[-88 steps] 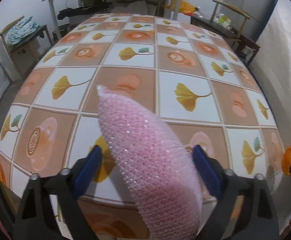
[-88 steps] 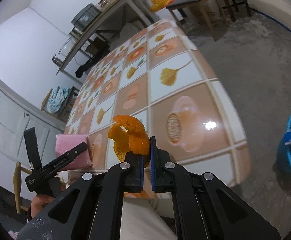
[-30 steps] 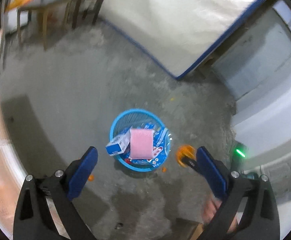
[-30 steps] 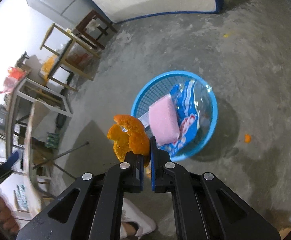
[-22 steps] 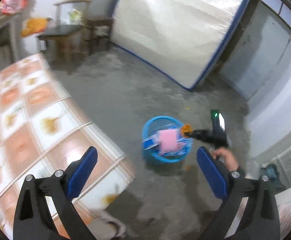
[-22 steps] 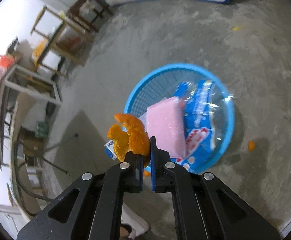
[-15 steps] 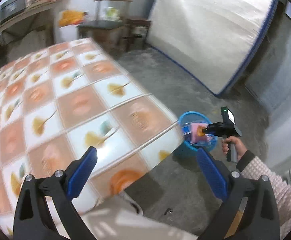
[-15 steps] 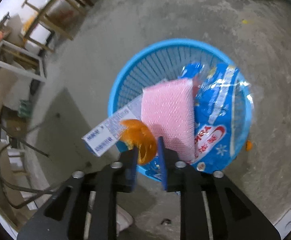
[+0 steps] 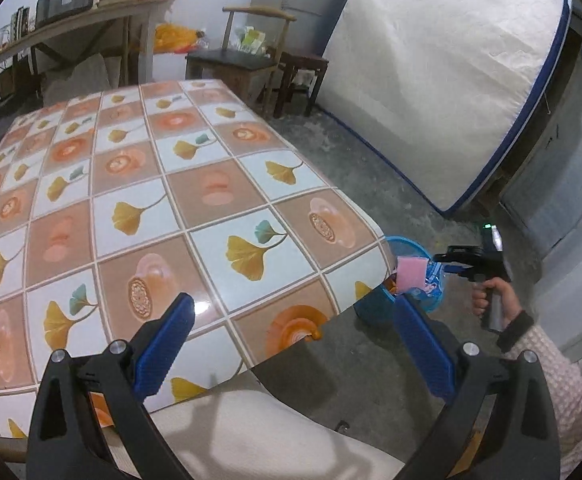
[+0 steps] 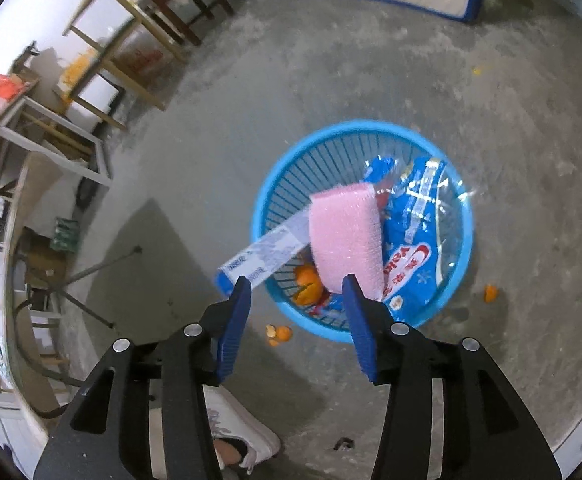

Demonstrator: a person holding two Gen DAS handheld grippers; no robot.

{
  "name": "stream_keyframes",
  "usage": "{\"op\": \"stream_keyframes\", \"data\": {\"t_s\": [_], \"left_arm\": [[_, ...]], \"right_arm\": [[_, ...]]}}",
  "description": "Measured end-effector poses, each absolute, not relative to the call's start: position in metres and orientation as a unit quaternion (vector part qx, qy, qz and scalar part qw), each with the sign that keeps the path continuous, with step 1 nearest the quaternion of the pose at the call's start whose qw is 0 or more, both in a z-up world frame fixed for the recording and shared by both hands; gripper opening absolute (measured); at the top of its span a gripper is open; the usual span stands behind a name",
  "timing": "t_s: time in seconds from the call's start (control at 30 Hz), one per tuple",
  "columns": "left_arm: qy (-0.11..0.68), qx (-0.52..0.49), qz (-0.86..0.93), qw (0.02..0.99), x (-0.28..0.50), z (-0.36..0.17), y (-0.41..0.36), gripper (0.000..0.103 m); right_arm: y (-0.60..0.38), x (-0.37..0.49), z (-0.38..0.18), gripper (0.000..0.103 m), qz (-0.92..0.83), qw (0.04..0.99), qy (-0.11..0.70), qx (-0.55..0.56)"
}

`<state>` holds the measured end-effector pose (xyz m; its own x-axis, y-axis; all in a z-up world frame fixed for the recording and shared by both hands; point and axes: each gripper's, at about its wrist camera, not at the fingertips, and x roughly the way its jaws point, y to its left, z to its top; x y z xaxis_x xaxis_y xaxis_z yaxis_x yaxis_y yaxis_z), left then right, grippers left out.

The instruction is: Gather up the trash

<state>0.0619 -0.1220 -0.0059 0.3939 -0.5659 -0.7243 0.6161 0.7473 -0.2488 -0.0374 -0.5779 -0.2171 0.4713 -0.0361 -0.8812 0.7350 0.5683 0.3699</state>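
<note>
— Where's the orange peel (image 10: 308,282)?

— In the blue basket (image 10: 463,256), at its near wall, under the pink sponge (image 10: 347,236). My right gripper (image 10: 295,294) hangs over the basket; its jaws have just been opening, nothing between them.

— And your left?

— My left gripper (image 9: 291,330) is spread wide and empty above the table (image 9: 139,184) beside the basket.

Little can be read here. The blue snack bag (image 10: 415,248) in the basket (image 10: 275,184) carries large white lettering on a red patch — too warped to make out — and the blue-and-white carton (image 10: 263,256) beside it has a dark word at its end, also too blurred to read.
</note>
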Motion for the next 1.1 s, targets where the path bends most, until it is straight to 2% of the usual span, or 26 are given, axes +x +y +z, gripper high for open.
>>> {"op": "stream_keyframes", "data": {"t_s": [0.17,0.33,0.63,0.87,1.1], "left_arm": [[0.42,0.007,-0.348,0.838,0.061,-0.007,-0.113,0.097],[0.403,-0.024,-0.338,0.85,0.06,0.001,-0.101,0.097],[0.374,-0.07,-0.293,0.877,0.061,0.019,-0.074,0.097],[0.357,-0.065,-0.24,0.9,0.051,0.023,-0.053,0.097],[0.356,-0.067,-0.189,0.913,0.047,0.025,-0.037,0.097]], "right_arm": [[-0.539,-0.054,-0.156,0.06,-0.222,0.817,0.396,0.356],[-0.483,-0.057,-0.103,0.076,-0.165,0.867,0.357,0.306],[-0.379,-0.027,-0.025,0.094,-0.101,0.932,0.304,0.17],[-0.314,-0.009,-0.006,0.095,-0.071,0.95,0.286,0.107],[-0.27,-0.003,-0.014,0.095,-0.079,0.951,0.285,0.091]]}}
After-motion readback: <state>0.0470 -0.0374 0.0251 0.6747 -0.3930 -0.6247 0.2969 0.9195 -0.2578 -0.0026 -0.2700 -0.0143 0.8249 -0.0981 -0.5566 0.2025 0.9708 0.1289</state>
